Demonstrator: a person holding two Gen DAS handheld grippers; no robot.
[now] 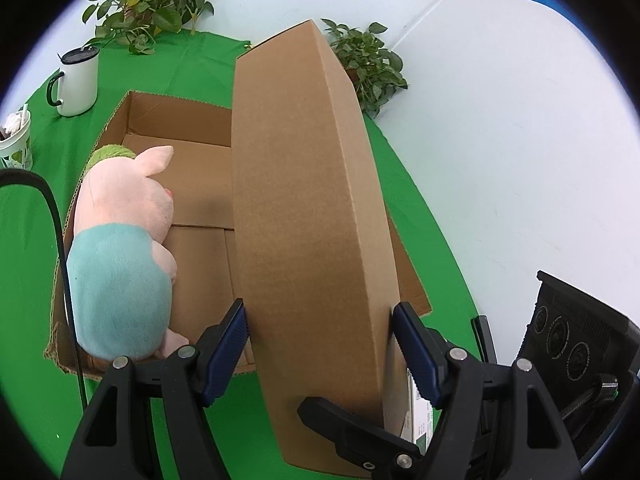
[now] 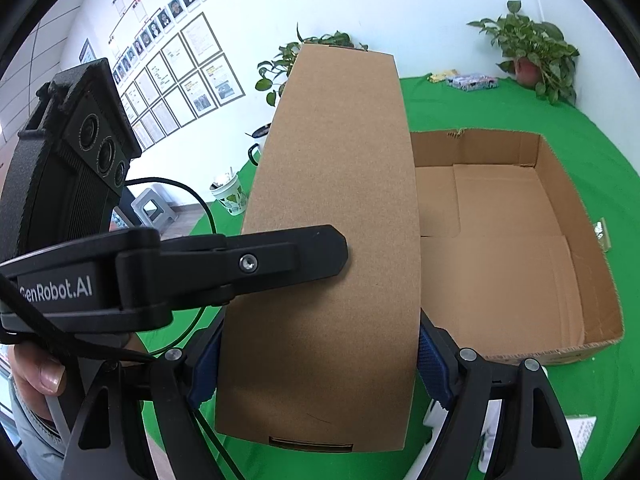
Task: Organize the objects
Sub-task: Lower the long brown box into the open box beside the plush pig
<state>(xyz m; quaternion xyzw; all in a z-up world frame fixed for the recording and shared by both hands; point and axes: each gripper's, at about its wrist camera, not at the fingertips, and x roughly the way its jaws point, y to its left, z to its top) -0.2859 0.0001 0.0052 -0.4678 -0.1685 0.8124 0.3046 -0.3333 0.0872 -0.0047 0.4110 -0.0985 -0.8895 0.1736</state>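
A flat, closed brown carton (image 1: 304, 200) is held on edge over a large open cardboard box (image 1: 120, 116) that lies on the green cloth. My left gripper (image 1: 319, 312) is shut on the carton, with a blue pad against each of its sides. My right gripper (image 2: 320, 340) is shut on the same carton (image 2: 332, 200) from the opposite end. One black finger (image 2: 312, 256) of the left gripper lies across the carton's face in the right wrist view. A pink pig plush (image 1: 120, 220) in teal trousers lies along the open box's left wall. The right half of the open box (image 2: 592, 280) is bare.
A white mug (image 1: 78, 80) and a paper cup (image 1: 16, 140) stand left of the box. Potted plants (image 1: 152, 0) (image 1: 368, 64) (image 2: 532, 48) line the back edge. Small packets (image 2: 472, 80) lie at the far right. A person's hand (image 2: 40, 376) grips the left handle.
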